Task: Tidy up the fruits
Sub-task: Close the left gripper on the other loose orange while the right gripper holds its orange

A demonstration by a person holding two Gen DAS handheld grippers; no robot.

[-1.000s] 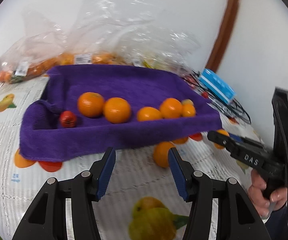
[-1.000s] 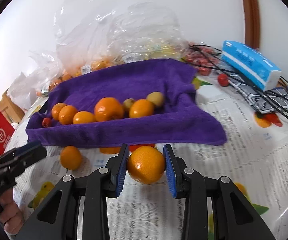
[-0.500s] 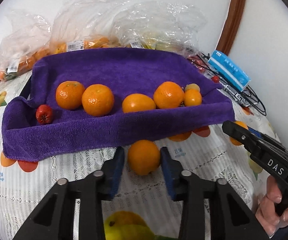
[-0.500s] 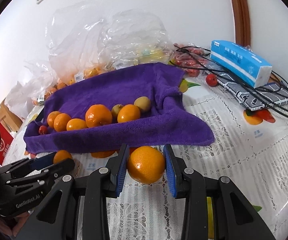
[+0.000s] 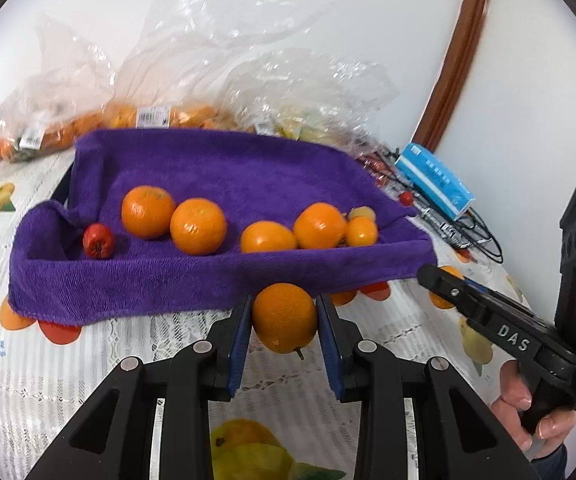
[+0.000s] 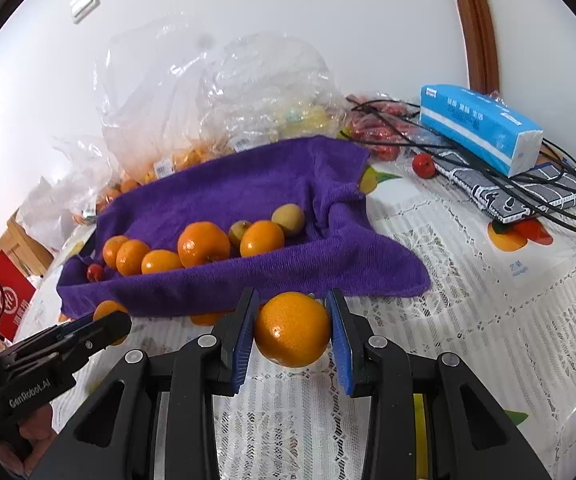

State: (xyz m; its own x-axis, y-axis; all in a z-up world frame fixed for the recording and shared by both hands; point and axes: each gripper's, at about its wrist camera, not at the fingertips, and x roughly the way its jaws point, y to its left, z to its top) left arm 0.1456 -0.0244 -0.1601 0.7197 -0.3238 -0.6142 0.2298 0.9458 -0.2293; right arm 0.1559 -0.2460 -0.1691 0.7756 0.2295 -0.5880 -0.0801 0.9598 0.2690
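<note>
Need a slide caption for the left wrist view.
Left hand-held gripper grips an orange before the fruit-lined purple towel.

Seven fruits lie in the purple towel (image 5: 216,168): five oranges (image 5: 197,225), one small red fruit (image 5: 97,241) and, in the right wrist view, two yellow-green fruits (image 6: 288,219). Two more oranges are clamped, one in each gripper (image 5: 284,317) (image 6: 291,329). One blue tissue pack (image 6: 479,128) lies at the far right.
</note>
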